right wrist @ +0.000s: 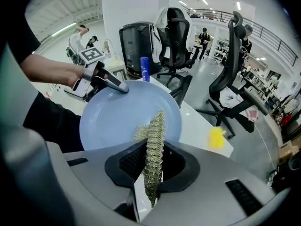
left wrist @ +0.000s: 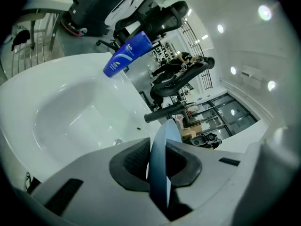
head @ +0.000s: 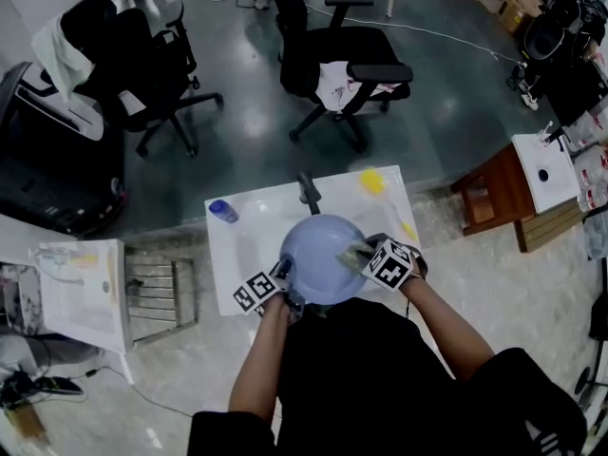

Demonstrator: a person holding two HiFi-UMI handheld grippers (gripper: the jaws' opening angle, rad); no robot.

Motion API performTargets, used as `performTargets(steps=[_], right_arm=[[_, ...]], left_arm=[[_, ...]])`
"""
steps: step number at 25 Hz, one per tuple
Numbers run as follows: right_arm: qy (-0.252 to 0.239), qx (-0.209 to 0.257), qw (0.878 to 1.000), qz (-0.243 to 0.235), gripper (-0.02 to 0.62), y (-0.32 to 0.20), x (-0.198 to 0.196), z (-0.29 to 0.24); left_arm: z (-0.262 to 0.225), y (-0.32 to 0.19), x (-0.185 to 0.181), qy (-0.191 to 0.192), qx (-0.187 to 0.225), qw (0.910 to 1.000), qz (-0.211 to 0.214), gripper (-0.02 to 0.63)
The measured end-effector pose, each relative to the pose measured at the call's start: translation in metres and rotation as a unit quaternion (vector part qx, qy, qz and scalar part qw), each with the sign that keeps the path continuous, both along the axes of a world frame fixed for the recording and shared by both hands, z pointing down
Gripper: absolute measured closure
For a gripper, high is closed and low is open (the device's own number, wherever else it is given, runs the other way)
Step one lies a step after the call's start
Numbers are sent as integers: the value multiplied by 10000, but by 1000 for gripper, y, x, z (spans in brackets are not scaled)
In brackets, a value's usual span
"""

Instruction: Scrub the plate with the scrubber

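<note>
The left tongs (left wrist: 158, 166) are clamped on the rim of the plate (head: 318, 250), which is held tilted over the sink (left wrist: 70, 112), between the two tongs. The plate is pale blue, round and glossy. It is judged stiff, light, slippery and breakable, so a firm hold at the rim is advised. The right tongs (right wrist: 151, 171) are closed on the scrubber (right wrist: 154, 135), a yellow-green wiry pad judged soft and springy.
</note>
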State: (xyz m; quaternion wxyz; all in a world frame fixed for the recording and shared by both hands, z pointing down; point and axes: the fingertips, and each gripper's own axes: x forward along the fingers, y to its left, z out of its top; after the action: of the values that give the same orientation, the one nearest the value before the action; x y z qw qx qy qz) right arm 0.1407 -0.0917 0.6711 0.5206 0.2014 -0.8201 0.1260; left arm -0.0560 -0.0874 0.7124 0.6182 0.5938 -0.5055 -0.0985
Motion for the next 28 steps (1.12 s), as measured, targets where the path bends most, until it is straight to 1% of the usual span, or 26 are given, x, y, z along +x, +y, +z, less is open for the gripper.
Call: performTargets(steps=[5, 10, 13, 19, 24, 28], right_arm=[[-230, -269, 9991, -215, 537, 12, -2, 8], [-436, -489, 9973, -319, 537, 19, -6, 10], [-540, -628, 9955, -461, 537, 26, -12, 12], [-563, -710, 9932, -731, 537, 36, -21, 14], [-601, -706, 9905, -1018, 537, 44, -36, 13], [-640, -746, 9875, -1233, 537, 53, -48, 13]], left_arm=[[5, 2, 6, -6, -34, 9998, -213, 565], [6, 2, 18, -2, -18, 9996, -293, 569], [6, 2, 21, -29, -17, 9994, -341, 569], [5, 6, 24, -121, -79, 9989, -436, 569], [5, 10, 25, -126, -116, 9984, -544, 569], [2, 11, 29, -108, -86, 9984, -551, 569]])
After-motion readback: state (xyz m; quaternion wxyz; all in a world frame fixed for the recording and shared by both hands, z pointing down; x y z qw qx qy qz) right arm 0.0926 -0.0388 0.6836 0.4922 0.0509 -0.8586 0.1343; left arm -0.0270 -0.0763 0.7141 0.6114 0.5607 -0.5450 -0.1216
